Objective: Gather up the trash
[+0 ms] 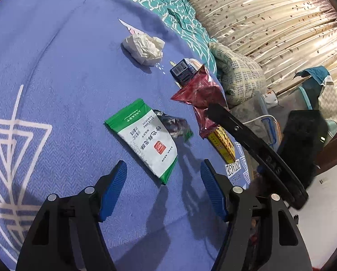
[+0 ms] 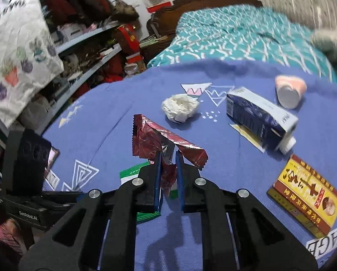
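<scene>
Trash lies scattered on the blue blanket (image 1: 55, 72): the left tool (image 1: 163, 189) hangs released just near of the green-white snack packet (image 1: 145, 140), crumpled tissue (image 1: 143, 47) farther off. Right view: the right tool (image 2: 168, 158) is clenched on the red wrapper (image 2: 159, 140), lifted. Pickup seems underway; next it likely needs carrying to a bin, none visible.

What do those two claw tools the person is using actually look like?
Both are matte black plastic frames with cut-out windows and round silver pins at the joints. Each left gripper and right gripper finger carries a ribbed blue pad. A black block beside the right one reads "GenRobot.AI". No cables or sleeves show.
</scene>
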`<state>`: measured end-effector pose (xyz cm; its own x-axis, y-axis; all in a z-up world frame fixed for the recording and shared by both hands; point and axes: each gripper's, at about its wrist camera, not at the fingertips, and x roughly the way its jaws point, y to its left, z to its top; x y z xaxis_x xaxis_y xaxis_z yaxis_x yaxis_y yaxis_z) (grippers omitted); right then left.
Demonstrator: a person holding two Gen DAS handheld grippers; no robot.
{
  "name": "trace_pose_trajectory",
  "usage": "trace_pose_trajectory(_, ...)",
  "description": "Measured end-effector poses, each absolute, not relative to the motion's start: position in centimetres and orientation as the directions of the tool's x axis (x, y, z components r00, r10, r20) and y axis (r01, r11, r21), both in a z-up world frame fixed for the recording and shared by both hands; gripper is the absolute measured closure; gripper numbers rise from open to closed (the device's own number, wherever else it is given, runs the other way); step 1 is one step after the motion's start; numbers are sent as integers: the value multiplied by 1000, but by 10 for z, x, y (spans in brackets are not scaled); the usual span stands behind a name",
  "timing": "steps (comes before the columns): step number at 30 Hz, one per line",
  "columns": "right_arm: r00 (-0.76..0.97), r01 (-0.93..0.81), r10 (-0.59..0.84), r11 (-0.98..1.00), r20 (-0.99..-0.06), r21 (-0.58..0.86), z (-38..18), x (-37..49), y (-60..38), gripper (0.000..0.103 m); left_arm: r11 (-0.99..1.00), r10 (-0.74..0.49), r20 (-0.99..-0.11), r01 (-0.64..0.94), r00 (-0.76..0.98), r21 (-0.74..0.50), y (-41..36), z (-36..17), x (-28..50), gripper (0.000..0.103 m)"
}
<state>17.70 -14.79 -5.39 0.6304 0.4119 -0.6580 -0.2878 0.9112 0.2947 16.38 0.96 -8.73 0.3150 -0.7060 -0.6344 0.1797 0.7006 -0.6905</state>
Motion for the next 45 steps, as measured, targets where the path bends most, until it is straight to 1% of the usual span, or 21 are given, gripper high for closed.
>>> trace_pose_trajectory(3,568,-266,400,916,-719,299,-79,186,-141,89,683,-722,-618,176,312,-709,8,-89,166,40)
trace_pose_trajectory(4,547,-241,411,912,-730,333,-90,189,-145,89,677,-726,-612,174,313,-715,9,-90,167,44)
trace_pose_trajectory(6,537,-180,439,894,-721,411,-103,193,-160,89,665,-737,-601,168,310,-728,10,-92,170,47)
trace_pose_trajectory(8,520,-133,501,848,-692,514,-113,195,-176,90,642,-755,-581,163,305,-749,8,-94,174,50)
trace_pose_trajectory(10,517,-112,530,821,-673,560,-118,194,-182,90,623,-772,-573,149,276,-768,2,-100,183,67)
trace_pose_trajectory(11,518,-109,530,819,-671,563,-118,193,-181,90,621,-774,-574,143,267,-771,-1,-103,186,72)
trace_pose_trajectory(13,523,-106,529,818,-669,565,-117,193,-180,90,624,-773,-582,135,253,-770,-7,-108,192,87)
trace_pose_trajectory(14,524,-102,533,814,-665,572,-117,192,-180,90,635,-764,-595,126,249,-762,-10,-111,195,93)
trace_pose_trajectory(15,526,-95,535,809,-661,580,-117,190,-182,90,647,-754,-610,110,245,-755,-11,-115,197,101)
trace_pose_trajectory(18,559,-91,530,804,-638,588,-105,174,-191,90,650,-748,-612,100,256,-753,-6,-115,194,101)
trace_pose_trajectory(21,608,-86,513,801,-605,593,-91,147,-207,90,658,-743,-609,131,277,-742,0,-103,183,101)
trace_pose_trajectory(25,670,-37,473,791,-572,610,-81,109,-240,90,677,-733,-615,215,292,-704,-12,-78,167,101)
trace_pose_trajectory(28,720,32,416,780,-556,625,-80,78,-280,90,666,-746,-609,301,269,-682,-43,-59,158,101)
trace_pose_trajectory(34,816,199,214,768,-536,609,-77,3,-388,90,603,-763,-636,484,117,-634,-167,-37,140,101)
trace_pose_trajectory(40,838,432,-58,679,-543,594,-81,-80,-520,90,504,-738,-673,621,-53,-601,-332,-31,122,101)
trace_pose_trajectory(41,832,464,-88,652,-548,599,-84,-90,-542,90,479,-727,-682,650,-83,-590,-367,-30,116,101)
trace_pose_trajectory(45,802,550,-151,563,-577,617,-99,-112,-616,90,418,-701,-698,711,-143,-566,-455,-29,103,101)
